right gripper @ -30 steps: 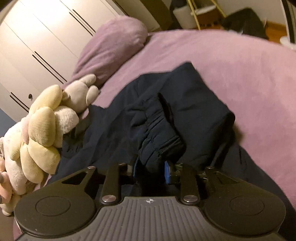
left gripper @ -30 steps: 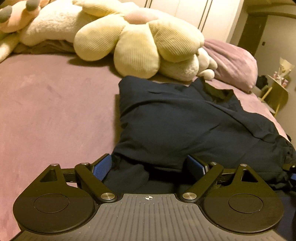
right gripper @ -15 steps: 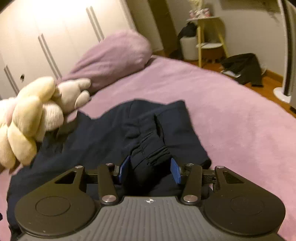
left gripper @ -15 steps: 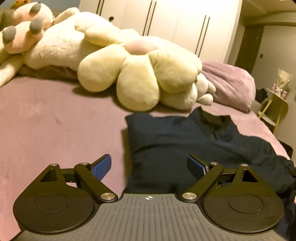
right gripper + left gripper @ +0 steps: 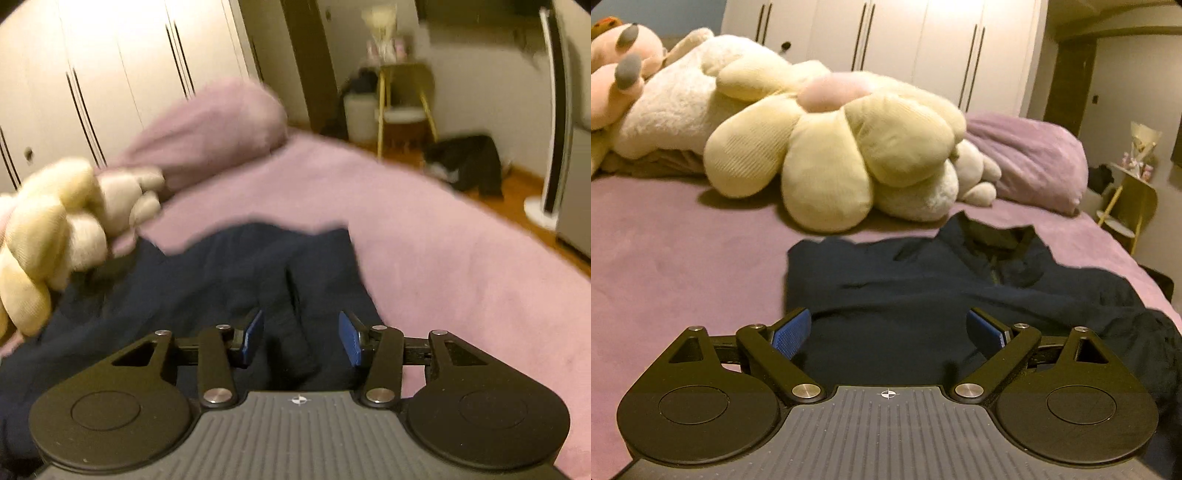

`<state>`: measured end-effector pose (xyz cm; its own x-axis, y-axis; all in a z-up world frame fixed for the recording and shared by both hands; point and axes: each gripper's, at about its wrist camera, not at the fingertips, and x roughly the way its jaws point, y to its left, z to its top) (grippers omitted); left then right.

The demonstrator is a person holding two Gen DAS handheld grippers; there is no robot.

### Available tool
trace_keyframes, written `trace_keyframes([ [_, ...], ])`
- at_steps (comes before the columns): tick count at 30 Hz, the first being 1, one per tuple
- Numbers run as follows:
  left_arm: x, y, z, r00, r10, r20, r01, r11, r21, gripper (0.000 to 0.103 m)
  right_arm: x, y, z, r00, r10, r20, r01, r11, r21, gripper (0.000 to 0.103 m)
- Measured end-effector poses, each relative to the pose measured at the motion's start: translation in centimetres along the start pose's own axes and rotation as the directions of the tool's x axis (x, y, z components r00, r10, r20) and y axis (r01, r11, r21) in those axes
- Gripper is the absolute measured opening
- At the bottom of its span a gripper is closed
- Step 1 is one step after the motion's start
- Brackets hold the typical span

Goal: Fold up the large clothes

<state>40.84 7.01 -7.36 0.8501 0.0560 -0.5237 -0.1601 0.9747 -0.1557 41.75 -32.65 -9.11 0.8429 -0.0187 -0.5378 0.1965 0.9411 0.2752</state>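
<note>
A dark navy garment (image 5: 923, 295) lies on a mauve bedspread (image 5: 672, 258), filling the lower middle and right of the left wrist view, with its collar opening toward the upper right of the cloth and its left edge folded into a straight line. The left gripper (image 5: 888, 328) sits at the bottom of that frame with its jaws spread wide; its 2 blue pads (image 5: 792, 332) stand apart over the cloth and nothing is pinched between them. In the right wrist view the same garment (image 5: 207, 280) covers the lower left and centre of the frame, and a bunched ridge of fabric runs down the middle toward the right gripper (image 5: 301, 336). That gripper's jaws are partly apart and closing, the ridge of cloth lies in the gap between them, and neither pad visibly presses on it. This view is blurred. A cream flower-shaped plush cushion (image 5: 834, 147) rests on the bed behind the garment in the upper middle of the left wrist view, beside a white plush toy (image 5: 668, 110) at the upper left and a mauve pillow (image 5: 1027, 162) at the right. White wardrobe doors (image 5: 905, 44) fill the top of the frame. In the right wrist view a gold-legged side table (image 5: 402, 96) stands at the upper right, with dark clothing on the floor (image 5: 469, 162) beside it.
</note>
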Motion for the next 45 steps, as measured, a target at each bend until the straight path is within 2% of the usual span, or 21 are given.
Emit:
trace_keyframes([
  [3,1.7,-1.5,0.2,1.0,-0.005,0.018,0.005,1.0,-0.002,0.095,1.7,3.3,-0.7,0.994,0.088,-0.063,-0.095,0.989,-0.109,0.031],
  [5,3.2,-2.3,0.2,1.0,0.018,0.017,-0.018,1.0,0.008,0.095,4.3,6.3,-1.9,0.987,0.094,-0.128,-0.12,0.971,-0.209,0.026],
  [7,4.5,-2.8,-0.1,0.998,0.045,0.031,-0.046,0.998,0.03,0.095,7.4,8.0,-3.0,0.97,0.107,-0.217,-0.153,0.966,-0.21,0.023],
  [10,6.5,-3.1,-0.5,0.994,0.102,0.048,-0.105,0.992,0.072,0.096,9.1,11.0,-4.1,0.989,0.073,-0.131,-0.117,0.924,-0.364,0.022],
  [13,8.5,-2.4,-1.7,0.989,0.142,0.046,-0.146,0.984,0.104,0.098,10.6,11.8,-4.7,0.993,0.092,-0.079,-0.117,0.892,-0.436,0.022],
  [15,9.4,-0.8,-2.2,0.993,0.117,0.019,-0.118,0.992,0.05,0.098,11.1,11.0,-4.5,0.989,0.134,-0.065,-0.149,0.89,-0.431,0.021],
  [17,9.5,0.0,-1.9,0.995,0.105,0.005,-0.105,0.994,0.013,0.098,11.2,9.4,-3.9,0.978,0.196,-0.076,-0.21,0.913,-0.351,0.019],
  [19,8.8,-0.3,-1.4,0.995,0.099,-0.015,-0.098,0.993,0.063,0.097,10.9,8.7,-3.3,0.968,0.232,-0.093,-0.249,0.922,-0.297,0.019],
  [21,7.5,-0.5,-0.7,0.995,0.094,-0.019,-0.091,0.989,0.117,0.097,9.9,8.4,-2.7,0.969,0.218,-0.117,-0.244,0.922,-0.3,0.018],
  [23,5.5,-0.6,0.5,0.995,0.093,0.026,-0.095,0.989,0.117,0.097,8.2,8.0,-2.1,0.973,0.204,-0.106,-0.227,0.927,-0.299,0.018],
  [26,4.2,-1.1,2.0,0.991,0.059,0.124,-0.066,0.997,0.049,0.102,5.8,7.6,-0.4,0.971,0.24,-0.005,-0.233,0.937,-0.26,0.018],
  [28,5.4,-2.1,2.2,0.989,0.073,0.131,-0.084,0.993,0.078,0.102,6.3,8.5,0.1,0.968,0.252,-0.013,-0.246,0.935,-0.254,0.019],
  [31,7.8,-3.1,1.4,0.978,0.167,0.123,-0.183,0.973,0.138,0.102,8.4,10.2,-0.8,0.978,0.206,-0.04,-0.208,0.926,-0.317,0.019],
  [33,8.7,-2.8,0.3,0.975,0.168,0.147,-0.189,0.971,0.143,0.102,9.4,10.2,-1.2,0.984,0.176,-0.031,-0.175,0.922,-0.346,0.019],
  [35,10.6,-2.0,-0.6,0.982,0.176,0.069,-0.184,0.973,0.141,0.103,10.6,9.5,-1.7,0.992,0.123,-0.019,-0.122,0.919,-0.374,0.019],
  [37,11.7,-0.4,-0.5,0.988,0.152,0.004,-0.151,0.986,0.069,0.103,11.7,8.1,-2.0,0.997,0.08,-0.015,-0.079,0.915,-0.396,0.016],
  [38,11.9,0.1,-0.4,0.99,0.138,0.001,-0.138,0.989,0.048,0.103,11.8,7.4,-2.0,0.996,0.085,-0.012,-0.083,0.914,-0.397,0.014],
  [39,12.2,0.4,-0.4,0.99,0.138,-0.006,-0.137,0.99,0.037,0.103,11.8,6.9,-2.0,0.996,0.09,-0.002,-0.084,0.912,-0.402,0.007],
  [41,12.6,0.6,-0.5,0.99,0.141,-0.026,-0.14,0.99,0.033,0.103,12.5,5.5,-2.3,0.992,0.122,0.006,-0.11,0.916,-0.387,0.005],
  [43,12.4,0.1,-0.4,0.987,0.161,-0.025,-0.16,0.986,0.053,0.103,13.1,4.5,-2.1,0.988,0.154,-0.015,-0.151,0.935,-0.321,0.003],
  [45,11.5,-0.2,-0.4,0.983,0.181,-0.021,-0.179,0.98,0.084,0.103,12.9,4.8,-1.9,0.99,0.141,-0.016,-0.138,0.929,-0.342,0.003],
])
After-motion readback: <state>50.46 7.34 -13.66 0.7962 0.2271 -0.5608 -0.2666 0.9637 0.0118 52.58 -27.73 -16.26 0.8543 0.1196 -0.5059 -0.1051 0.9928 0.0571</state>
